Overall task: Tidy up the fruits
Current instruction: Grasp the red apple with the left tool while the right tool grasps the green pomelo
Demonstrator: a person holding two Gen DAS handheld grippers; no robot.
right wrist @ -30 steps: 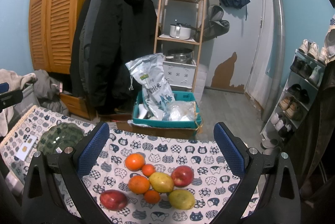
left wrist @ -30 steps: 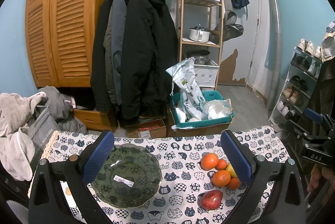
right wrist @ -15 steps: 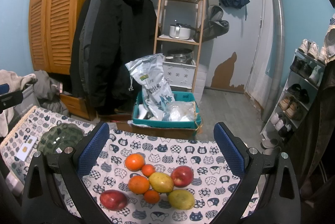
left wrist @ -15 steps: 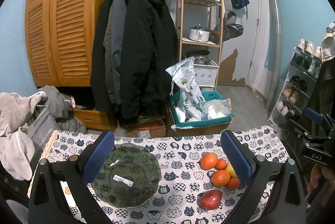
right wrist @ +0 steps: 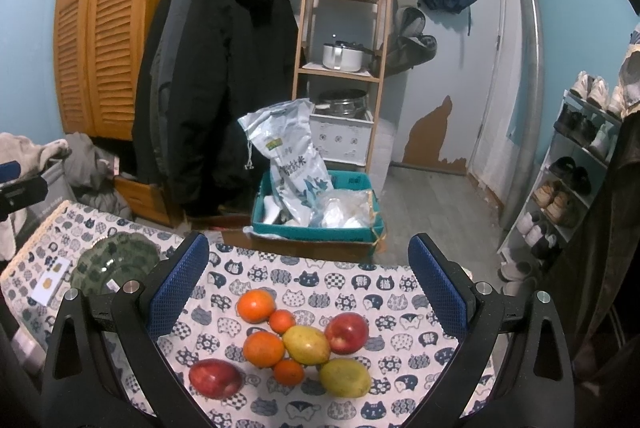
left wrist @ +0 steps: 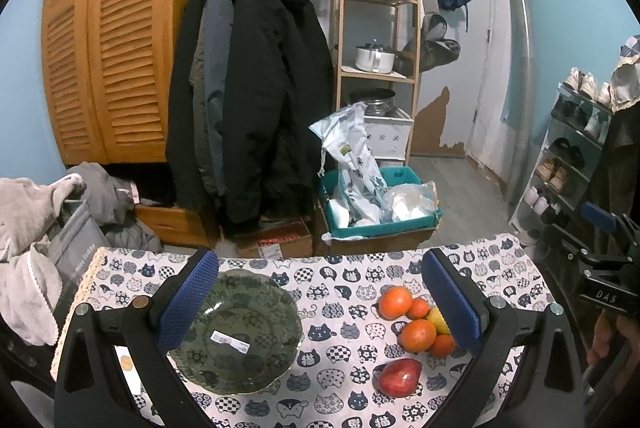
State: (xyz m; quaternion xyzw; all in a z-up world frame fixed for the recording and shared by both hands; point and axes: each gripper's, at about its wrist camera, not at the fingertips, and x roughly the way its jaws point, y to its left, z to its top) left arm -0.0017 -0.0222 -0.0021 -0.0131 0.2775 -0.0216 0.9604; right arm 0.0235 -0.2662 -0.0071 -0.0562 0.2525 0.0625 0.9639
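Eight fruits point(right wrist: 304, 344) sit clustered, touching, toward the tablecloth's point(right wrist: 360, 284) right edge; the green glass bowl point(left wrist: 240, 332) waits empty near its left. Both grippers — left gripper point(left wrist: 320, 304), right gripper point(right wrist: 308, 288) — hover spread wide, holding nothing. Nudging one fruit could roll its neighbours off the edge.

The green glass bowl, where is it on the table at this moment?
The green glass bowl sits on the table's left part, empty, left of the fruit pile and apart from it; in the left wrist view it lies beside the left tongs' left finger.
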